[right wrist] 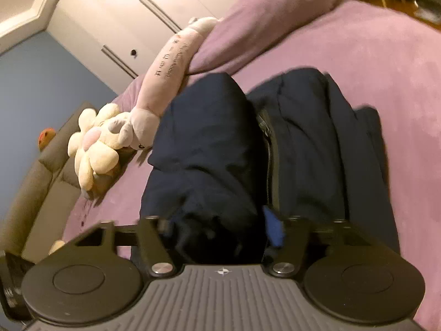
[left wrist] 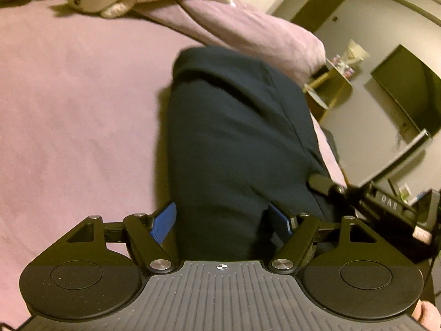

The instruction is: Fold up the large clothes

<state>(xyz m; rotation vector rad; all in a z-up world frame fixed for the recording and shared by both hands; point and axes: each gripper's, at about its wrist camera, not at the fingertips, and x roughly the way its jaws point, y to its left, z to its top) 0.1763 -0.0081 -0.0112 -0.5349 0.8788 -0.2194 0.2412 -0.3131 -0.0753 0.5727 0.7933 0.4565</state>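
Observation:
A dark navy jacket (left wrist: 234, 138) lies folded into a thick bundle on the purple bed (left wrist: 69, 110). My left gripper (left wrist: 222, 220) straddles its near end with the blue pads wide apart, one on each side of the cloth, and I see no pinch. In the right wrist view the jacket (right wrist: 206, 151) shows its zipper (right wrist: 268, 160) between a rolled fold and flatter layers. My right gripper (right wrist: 220, 226) stands partly open around the near end of that rolled fold, which fills the gap. A black finger (left wrist: 321, 183) of the right gripper reaches the jacket's right edge in the left wrist view.
A long pink plush toy (right wrist: 165, 82) and a cream flower plush (right wrist: 93, 143) lie left of the jacket. A purple pillow (right wrist: 261, 13) sits behind it. Beyond the bed's edge stand a small table (left wrist: 330, 82), a dark screen (left wrist: 408, 88) and a wardrobe (right wrist: 124, 13).

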